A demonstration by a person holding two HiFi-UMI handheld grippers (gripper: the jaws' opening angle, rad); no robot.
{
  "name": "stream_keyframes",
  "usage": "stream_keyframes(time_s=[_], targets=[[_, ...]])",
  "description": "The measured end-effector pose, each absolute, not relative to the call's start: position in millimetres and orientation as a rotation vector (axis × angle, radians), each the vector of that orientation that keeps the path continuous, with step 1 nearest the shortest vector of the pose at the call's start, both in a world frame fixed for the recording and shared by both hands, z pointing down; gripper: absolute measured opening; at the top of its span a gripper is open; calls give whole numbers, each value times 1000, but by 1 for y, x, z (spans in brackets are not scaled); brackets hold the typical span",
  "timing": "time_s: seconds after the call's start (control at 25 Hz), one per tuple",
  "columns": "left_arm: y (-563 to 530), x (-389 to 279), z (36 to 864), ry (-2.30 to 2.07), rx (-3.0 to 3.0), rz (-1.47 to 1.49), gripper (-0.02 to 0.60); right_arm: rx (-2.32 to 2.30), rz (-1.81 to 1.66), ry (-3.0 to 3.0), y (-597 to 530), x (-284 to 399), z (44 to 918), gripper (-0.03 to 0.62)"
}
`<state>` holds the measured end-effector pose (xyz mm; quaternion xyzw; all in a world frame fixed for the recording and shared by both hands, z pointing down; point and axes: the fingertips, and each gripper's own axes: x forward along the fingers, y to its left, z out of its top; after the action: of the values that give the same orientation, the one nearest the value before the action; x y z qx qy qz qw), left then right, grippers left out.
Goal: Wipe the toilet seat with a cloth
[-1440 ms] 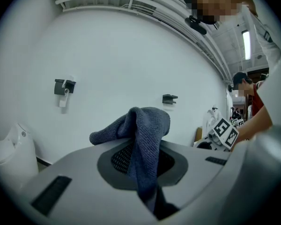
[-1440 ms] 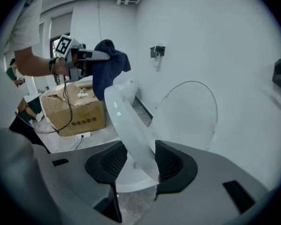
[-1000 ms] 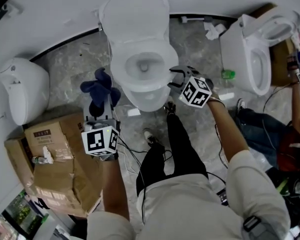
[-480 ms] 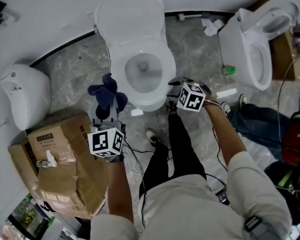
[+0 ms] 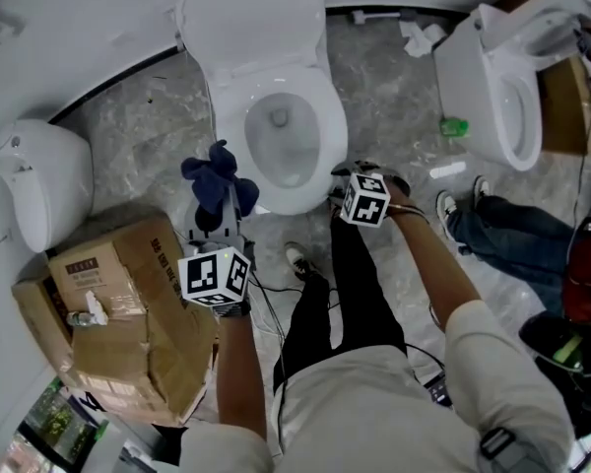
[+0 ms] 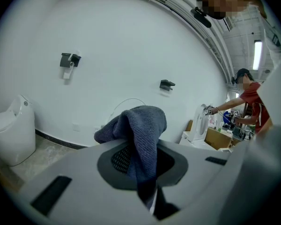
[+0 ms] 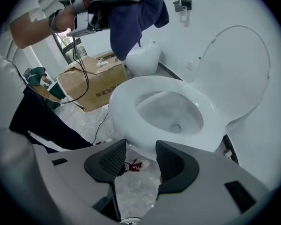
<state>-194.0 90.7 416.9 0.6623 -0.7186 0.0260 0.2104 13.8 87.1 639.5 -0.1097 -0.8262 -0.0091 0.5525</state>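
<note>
Left jaws clamp cloth (image 6: pixel 141 125), right jaws apart

From the head we look steeply down, from well above, on the toilet (image 5: pixel 276 116) and the floor (image 5: pixel 148 136). The camera on the left gripper (image 6: pixel 143 165) faces nearly level toward the white wall (image 6: pixel 107 41), with the cloth (image 6: pixel 140 130) very close before it. The camera on the right gripper (image 7: pixel 141 163) sits low and close before the toilet. The head and right gripper views share the toilet, and we find the cloth in all three.
</note>
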Motion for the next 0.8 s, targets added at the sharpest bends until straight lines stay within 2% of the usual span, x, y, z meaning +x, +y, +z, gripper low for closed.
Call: stream_keyframes(time_s=[0.4, 0.8], targets=[[87, -199, 461, -1955, 1811, 138, 37, -157, 119, -1948, 108, 25, 715, 209], [51, -205, 506, -1929, 1814, 194, 37, -77, 236, -1948, 112, 20, 752, 210]])
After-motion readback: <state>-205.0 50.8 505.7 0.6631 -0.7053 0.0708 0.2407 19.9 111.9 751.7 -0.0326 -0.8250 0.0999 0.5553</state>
